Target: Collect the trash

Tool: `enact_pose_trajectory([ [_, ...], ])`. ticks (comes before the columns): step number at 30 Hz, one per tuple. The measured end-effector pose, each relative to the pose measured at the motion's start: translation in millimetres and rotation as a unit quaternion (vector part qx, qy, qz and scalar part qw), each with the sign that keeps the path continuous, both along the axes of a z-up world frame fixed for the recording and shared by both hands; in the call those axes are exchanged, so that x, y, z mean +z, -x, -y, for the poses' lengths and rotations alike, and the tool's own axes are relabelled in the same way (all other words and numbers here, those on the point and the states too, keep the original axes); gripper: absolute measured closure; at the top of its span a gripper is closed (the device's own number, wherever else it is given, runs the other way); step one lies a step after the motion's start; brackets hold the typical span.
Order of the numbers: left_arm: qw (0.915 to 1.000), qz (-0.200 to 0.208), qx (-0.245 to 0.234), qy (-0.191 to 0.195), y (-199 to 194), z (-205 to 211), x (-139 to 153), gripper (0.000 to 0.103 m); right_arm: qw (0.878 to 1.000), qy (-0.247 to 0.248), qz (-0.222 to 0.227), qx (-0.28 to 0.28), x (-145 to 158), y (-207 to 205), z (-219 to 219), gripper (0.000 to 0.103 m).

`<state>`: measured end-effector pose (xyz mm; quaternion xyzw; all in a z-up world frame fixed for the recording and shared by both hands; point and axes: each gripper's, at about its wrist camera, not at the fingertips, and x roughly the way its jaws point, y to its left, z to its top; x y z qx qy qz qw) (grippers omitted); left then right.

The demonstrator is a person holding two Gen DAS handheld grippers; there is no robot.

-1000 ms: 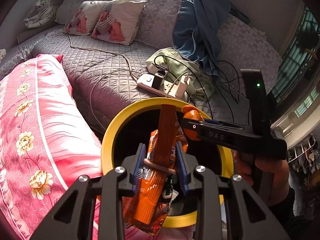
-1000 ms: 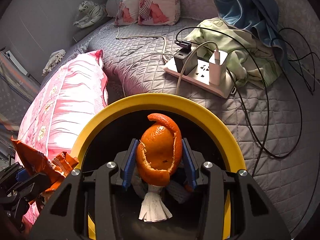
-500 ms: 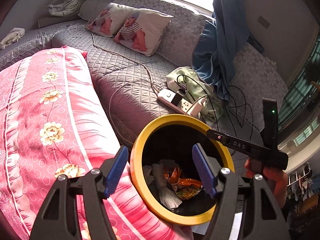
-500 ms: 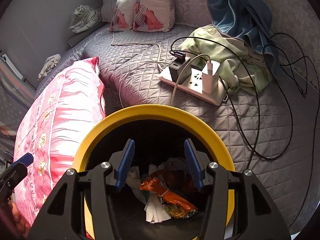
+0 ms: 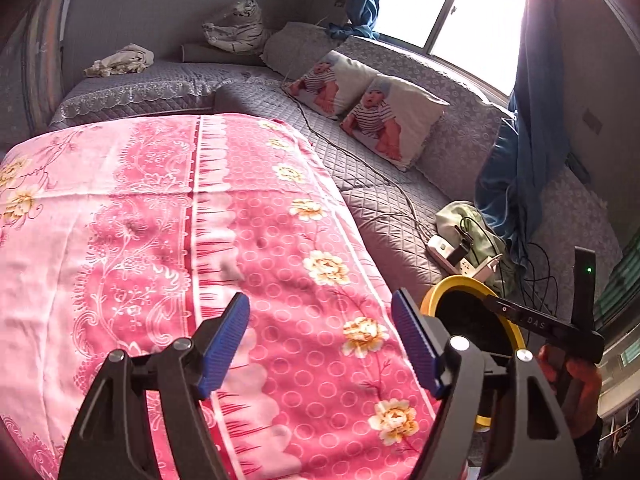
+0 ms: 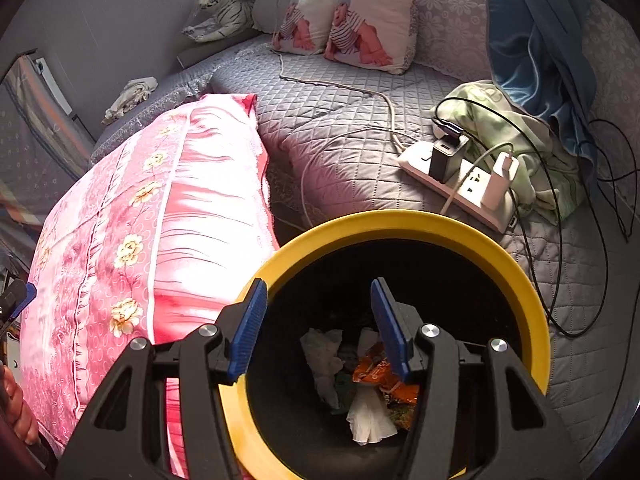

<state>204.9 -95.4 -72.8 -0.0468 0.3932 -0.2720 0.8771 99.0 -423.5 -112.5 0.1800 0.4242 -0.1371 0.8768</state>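
A black bin with a yellow rim [image 6: 400,220] stands against the bed. In it lie an orange snack wrapper [image 6: 376,368] and crumpled white tissues [image 6: 368,416]. My right gripper [image 6: 318,328] hangs over the bin's left side. Its jaws are opening, and nothing is between the blue pads [image 6: 248,328]. My left gripper [image 5: 320,340] is over the pink flowered quilt [image 5: 160,220], left of the bin [image 5: 472,284]. Its jaws are opening wide and are empty. In the left wrist view the right gripper's black body [image 5: 540,324] reaches over the bin, held by a hand [image 5: 576,376].
A white power strip [image 6: 460,184] with chargers and trailing cables lies on the grey quilted bed beyond the bin. Beside it are a green cloth [image 6: 520,136] and a blue curtain [image 6: 528,40]. Two printed pillows [image 6: 360,28] and a toy tiger [image 6: 224,16] sit at the back.
Both grippers opened and let go: the orange wrapper and the orange peel with tissue dropped into the bin. My left gripper swung away left over the pink quilt. The right drew back a little.
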Motion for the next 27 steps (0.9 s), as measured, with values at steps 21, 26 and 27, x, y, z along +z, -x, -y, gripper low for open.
enact_pose_trajectory([
  [21,0.9619,0.154,0.224,0.031,88.7,-189.5,34.7,0.008,0.975,0.062,0.197,0.085,66.3,3.1,-197.8,0.008],
  [26,0.9594,0.161,0.229,0.034,111.4,-192.2,42.8,0.008,0.965,0.11,0.226,0.079,75.3,27.3,-224.3,0.008],
  [27,0.9583,0.165,0.231,0.034,116.4,-192.4,44.8,0.008,0.962,0.122,0.231,0.08,77.1,31.9,-229.6,0.008],
])
